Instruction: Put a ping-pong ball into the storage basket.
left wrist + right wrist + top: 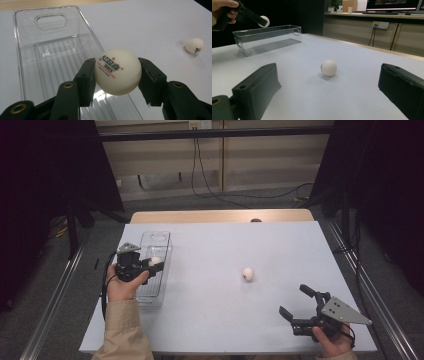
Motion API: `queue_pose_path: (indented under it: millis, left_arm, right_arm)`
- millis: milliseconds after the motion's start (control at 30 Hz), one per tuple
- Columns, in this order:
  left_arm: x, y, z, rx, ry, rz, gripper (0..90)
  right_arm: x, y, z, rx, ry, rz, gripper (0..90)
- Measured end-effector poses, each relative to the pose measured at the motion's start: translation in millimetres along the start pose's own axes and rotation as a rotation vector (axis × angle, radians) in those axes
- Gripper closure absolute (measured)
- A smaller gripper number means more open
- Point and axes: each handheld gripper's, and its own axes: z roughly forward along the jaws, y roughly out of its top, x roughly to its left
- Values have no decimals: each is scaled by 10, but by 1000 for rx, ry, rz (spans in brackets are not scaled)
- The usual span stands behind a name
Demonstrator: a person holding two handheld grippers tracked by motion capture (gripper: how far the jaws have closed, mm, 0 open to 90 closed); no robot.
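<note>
My left gripper (156,263) is shut on a white ping-pong ball (118,71) with red and black print, held above the clear plastic bin (26,75). In the right gripper view that ball (264,21) hangs over the bin (249,40), pinched in the left gripper (263,22). A second white ball (248,273) rests on the pale table, seen at the right in the left gripper view (195,45). My right gripper (295,303) stands open near the table's front right, its jaws wide apart and the loose ball (329,67) ahead of them.
The long clear bin (167,251) lies at the table's left side, with a handle cutout at its far end. Black curtains flank the table. Cables trail over the floor behind, and a wooden strip (220,216) edges the far side.
</note>
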Motion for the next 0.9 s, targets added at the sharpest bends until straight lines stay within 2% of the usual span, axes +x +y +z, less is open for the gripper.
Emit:
queue_pose_path:
  millis: [233,900]
  left_arm:
    - [21,-10,-8,8,26,3,507]
    - [63,-42,3,2,48,-17,501]
  right_arm:
    - [1,0,1,1,0,0,24]
    - [0,-1,0,0,1,1,24]
